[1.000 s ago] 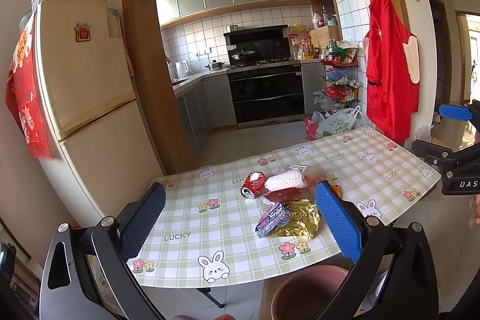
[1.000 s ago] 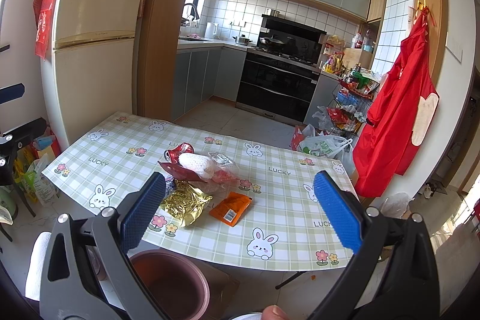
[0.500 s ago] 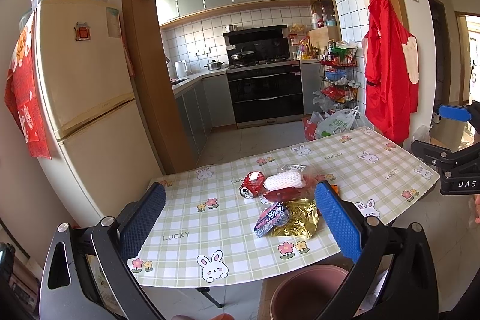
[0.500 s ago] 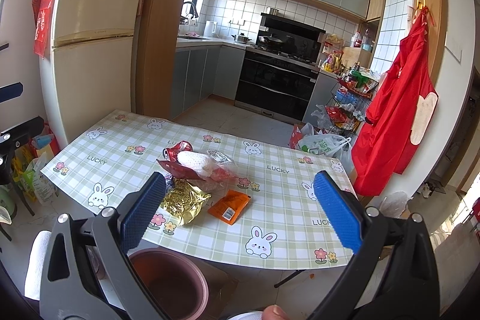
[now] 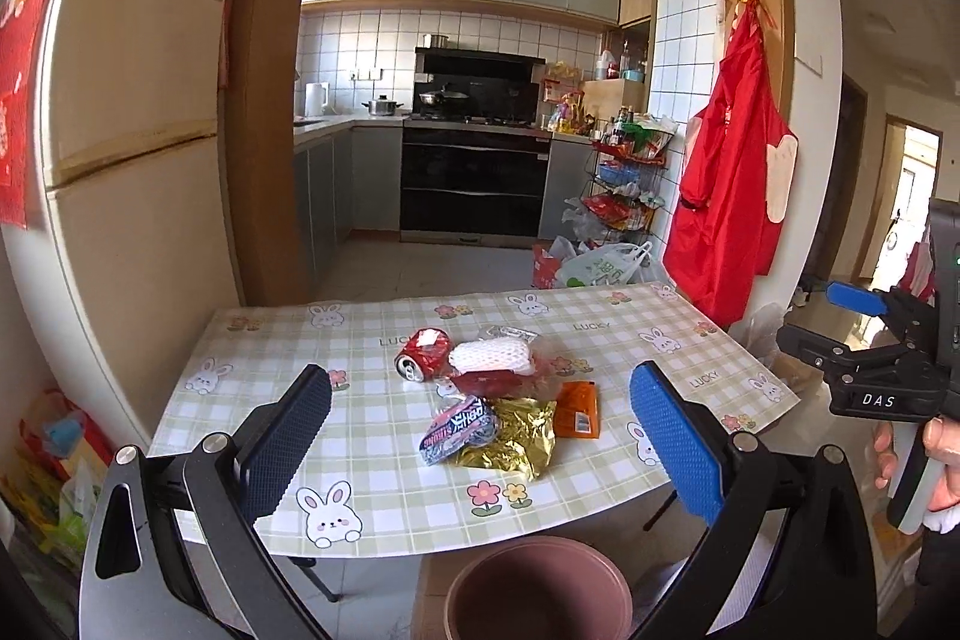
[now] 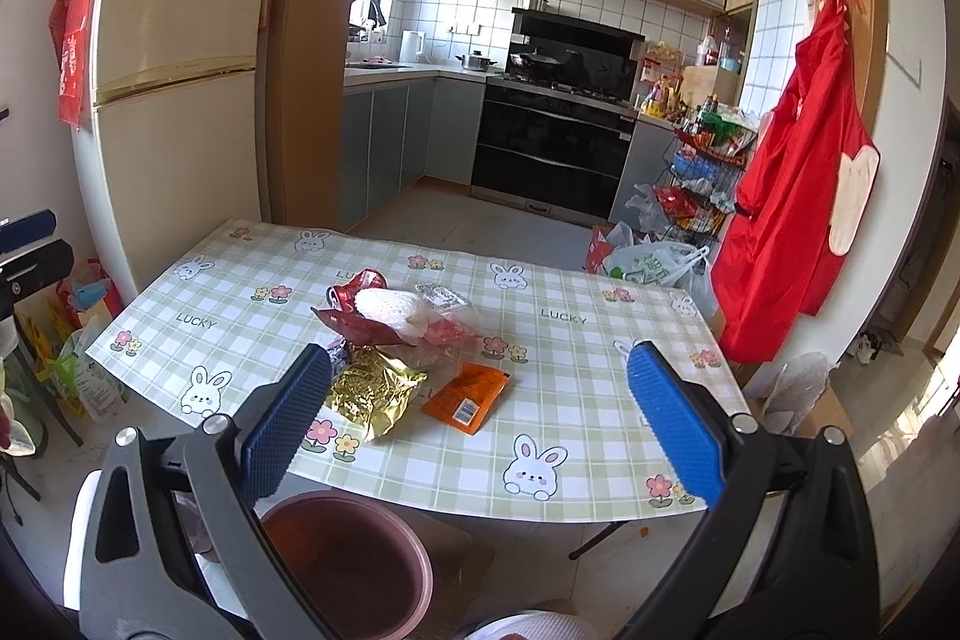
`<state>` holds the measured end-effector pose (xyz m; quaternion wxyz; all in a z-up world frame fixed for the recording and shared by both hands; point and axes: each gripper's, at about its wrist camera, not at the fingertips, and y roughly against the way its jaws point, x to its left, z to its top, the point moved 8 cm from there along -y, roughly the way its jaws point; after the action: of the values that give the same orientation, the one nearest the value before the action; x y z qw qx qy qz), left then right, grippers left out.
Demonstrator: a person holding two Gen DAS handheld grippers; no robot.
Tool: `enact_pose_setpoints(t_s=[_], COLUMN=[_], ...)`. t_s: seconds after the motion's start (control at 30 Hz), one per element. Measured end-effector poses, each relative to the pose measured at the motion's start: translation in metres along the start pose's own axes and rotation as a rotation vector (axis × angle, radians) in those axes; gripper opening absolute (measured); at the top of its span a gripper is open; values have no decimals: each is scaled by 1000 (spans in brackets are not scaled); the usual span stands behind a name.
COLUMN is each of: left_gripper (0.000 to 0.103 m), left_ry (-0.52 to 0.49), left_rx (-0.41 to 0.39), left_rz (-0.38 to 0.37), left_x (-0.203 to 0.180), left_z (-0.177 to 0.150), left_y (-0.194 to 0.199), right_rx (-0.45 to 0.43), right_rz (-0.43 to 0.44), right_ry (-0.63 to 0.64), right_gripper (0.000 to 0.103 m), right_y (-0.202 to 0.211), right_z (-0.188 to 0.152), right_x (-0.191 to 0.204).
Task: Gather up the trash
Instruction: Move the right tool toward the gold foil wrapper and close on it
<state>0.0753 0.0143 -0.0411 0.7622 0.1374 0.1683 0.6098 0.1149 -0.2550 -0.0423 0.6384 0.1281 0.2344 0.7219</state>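
Several pieces of trash lie bunched mid-tabletop (image 5: 372, 436): a crushed red can (image 5: 423, 353), white foam netting (image 5: 492, 357), a gold foil bag (image 5: 510, 439), an orange packet (image 5: 577, 409). Because they overlap, a careless pinch may drag neighbours off the near edge and miss the pink bin (image 5: 537, 589) on the floor below; the can may roll. Both the left claw (image 5: 477, 445) and right claw (image 6: 477, 427) hover short of the pile, spread wide, holding nothing, aimed level across it.

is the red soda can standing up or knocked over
Knocked over. The red can lies on its side on the table, its silver top end facing the camera, touching the white foam net beside it.
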Motion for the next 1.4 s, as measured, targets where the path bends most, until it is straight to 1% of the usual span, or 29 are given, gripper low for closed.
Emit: enact_pose_setpoints(t_s=[0.1,0.23,0.3,0.43,0.5,0.6,0.63,0.67,0.73,0.87,0.97,1.03,1.1,1.17,1.27,1.37,1.4], left_gripper=[98,98,98,98,98,97,94,89,85,83,80,78,75,72,67,64,64], left_ry=[22,51,62,30,23,44,42,35,9,4,-25,-41,-51,-56,-53,-58,-62], left_rx=[16,44,64,95,116,145,156,167,199,229,245,256,270,286,309,323,329], left_rz=[-1,52,60,92,90,57,53,52,53,16,10,5,7,9,3,-2,-5], left_x=[8,24,32,41,44,44,43,39,34,27,21,17,15,15,19,19,19], left_z=[-19,-47,-60,-84,-92,-103,-107,-110,-116,-120,-121,-124,-128,-132,-137,-139,-139], left_y=[-12,-37,-52,-82,-94,-116,-124,-130,-144,-167,-181,-189,-197,-206,-217,-229,-233], right_rx=[33,81,107,158,169,165,164,168,183,206,259,303,328,345,345,336,340], right_rz=[16,30,49,87,99,101,101,105,122,134,151,146,179,213,271,311,320], right_ry=[-39,-86,-113,-143,-157,-169,-171,-174,-185,-174,-152,-126,-124,-150,-183,-186,-180], right_gripper=[97,97,97,98,97,98,98,98,98,98,97,97,97,97,97,96,92], right_y=[-16,-44,-61,-92,-106,-123,-127,-134,-146,-166,-184,-196,-207,-218,-230,-241,-246], right_z=[-15,-42,-55,-73,-80,-85,-86,-87,-91,-97,-105,-112,-119,-123,-122,-117,-116], right_x=[-5,-9,-10,-8,-8,-9,-10,-11,-10,-10,-7,-3,1,3,4,9,11])
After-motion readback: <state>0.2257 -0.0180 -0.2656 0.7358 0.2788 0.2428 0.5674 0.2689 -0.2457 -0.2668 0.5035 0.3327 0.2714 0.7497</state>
